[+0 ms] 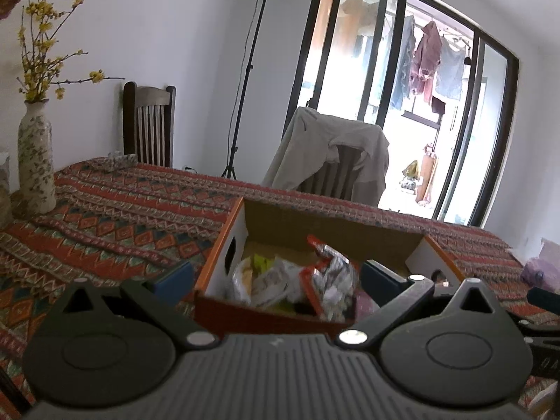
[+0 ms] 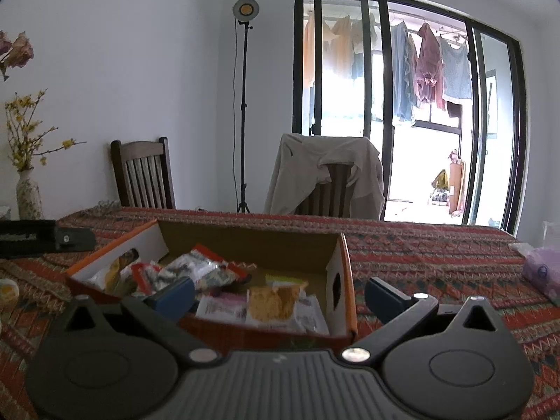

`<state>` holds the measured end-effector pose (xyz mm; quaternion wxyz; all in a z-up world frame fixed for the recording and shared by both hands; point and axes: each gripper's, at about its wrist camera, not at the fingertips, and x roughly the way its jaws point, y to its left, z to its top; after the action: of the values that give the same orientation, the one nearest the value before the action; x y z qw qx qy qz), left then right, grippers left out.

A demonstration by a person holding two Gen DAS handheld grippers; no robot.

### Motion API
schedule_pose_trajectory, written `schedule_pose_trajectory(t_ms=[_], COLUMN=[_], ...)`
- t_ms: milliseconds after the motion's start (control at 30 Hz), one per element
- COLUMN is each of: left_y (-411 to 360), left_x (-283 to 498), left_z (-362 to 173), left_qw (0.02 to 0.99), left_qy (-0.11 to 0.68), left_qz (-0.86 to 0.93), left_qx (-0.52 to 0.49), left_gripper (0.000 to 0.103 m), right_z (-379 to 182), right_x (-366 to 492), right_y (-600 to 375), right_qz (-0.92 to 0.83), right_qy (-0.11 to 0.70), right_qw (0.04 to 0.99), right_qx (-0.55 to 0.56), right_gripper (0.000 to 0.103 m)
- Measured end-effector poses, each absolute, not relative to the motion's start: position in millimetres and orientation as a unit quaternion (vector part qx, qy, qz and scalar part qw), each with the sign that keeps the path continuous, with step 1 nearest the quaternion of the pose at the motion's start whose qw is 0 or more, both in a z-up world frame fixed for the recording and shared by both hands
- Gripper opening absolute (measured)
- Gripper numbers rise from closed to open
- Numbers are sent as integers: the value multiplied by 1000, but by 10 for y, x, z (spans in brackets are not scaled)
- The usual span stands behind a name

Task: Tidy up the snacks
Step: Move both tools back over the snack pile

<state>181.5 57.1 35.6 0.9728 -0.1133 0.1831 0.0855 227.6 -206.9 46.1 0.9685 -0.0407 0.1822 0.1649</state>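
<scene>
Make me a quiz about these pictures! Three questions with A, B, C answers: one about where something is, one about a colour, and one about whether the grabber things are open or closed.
1. Where are the snack packets?
A. On a chair
B. Inside the cardboard box
C. In the vase

2. What colour are the flowers in the vase?
A. Yellow
B. Blue
C. Green

3. How are the left gripper and right gripper?
A. Both open, holding nothing
B. Both shut on a packet
C. One shut on the box

Answers:
1. B: the packets lie between the box's walls on the patterned tablecloth.
2. A: the sprigs carry small yellow blooms.
3. A: each pair of blue-tipped fingers stands wide apart with nothing gripped between.
</scene>
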Motion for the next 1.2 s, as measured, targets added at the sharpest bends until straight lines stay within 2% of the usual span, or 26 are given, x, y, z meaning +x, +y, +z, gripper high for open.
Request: schedule_pose_trajectory(t_ms=[600, 767, 1100, 1200], left_y=[580, 646, 589, 557], left_x=[1121, 1094, 989, 987], left_z=[-130, -328, -324, -322], left_qw=[968, 962, 971, 972], left_qy=[226, 241, 207, 205], left_qz=[80, 96, 97, 96], left_qx=[-70, -84, -68, -59], left_gripper=[103, 103, 103, 103], right_z=[62, -62, -168, -154], right_x=[1634, 1565, 1600, 1617], right_y=[-2143, -2054, -1898, -1892], right_qz=[191, 194, 179, 183], right_qy=[251, 271, 287, 284], right_qw=[948, 942, 940, 940], right_qx=[-31, -36, -38, -35], right_gripper=[103, 103, 103, 99])
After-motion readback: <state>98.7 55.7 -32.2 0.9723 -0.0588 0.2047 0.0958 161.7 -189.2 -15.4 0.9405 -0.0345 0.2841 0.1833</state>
